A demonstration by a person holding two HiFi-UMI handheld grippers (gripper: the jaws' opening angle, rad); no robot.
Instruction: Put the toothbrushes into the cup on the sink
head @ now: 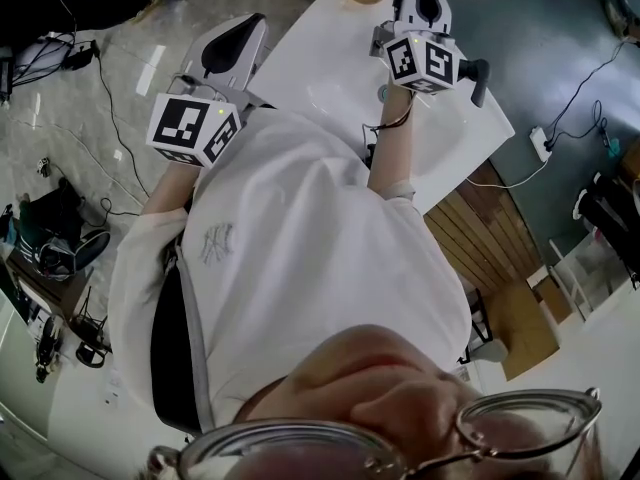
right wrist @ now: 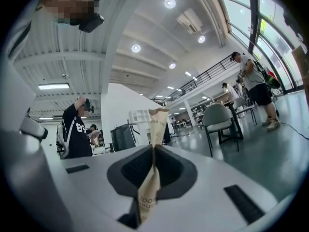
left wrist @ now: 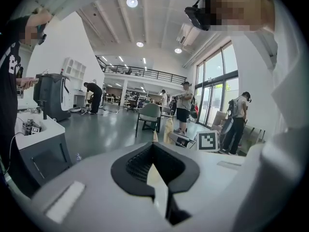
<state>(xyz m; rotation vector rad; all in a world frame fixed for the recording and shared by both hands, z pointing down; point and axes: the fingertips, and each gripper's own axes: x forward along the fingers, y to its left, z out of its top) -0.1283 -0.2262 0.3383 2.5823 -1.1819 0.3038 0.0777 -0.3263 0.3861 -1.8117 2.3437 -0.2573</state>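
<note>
Right gripper view is showing the right gripper (right wrist: 153, 150) with its jaws pressed together on a toothbrush (right wrist: 155, 124) in tan paper. The wrapper is standing up past the tips, and its lower end is running out of sight between the pads. Left gripper view is showing the left gripper (left wrist: 154, 151) nipping a pale strip (left wrist: 158, 182) — only a thin edge is showing, so what it is cannot be told. Head view is catching the right tool over the far end of the white sink (head: 330, 68), its tips cropped by the top edge, and the left one at the sink's left rim. The shirt (head: 300, 228) is covering the sink's near part.
</note>
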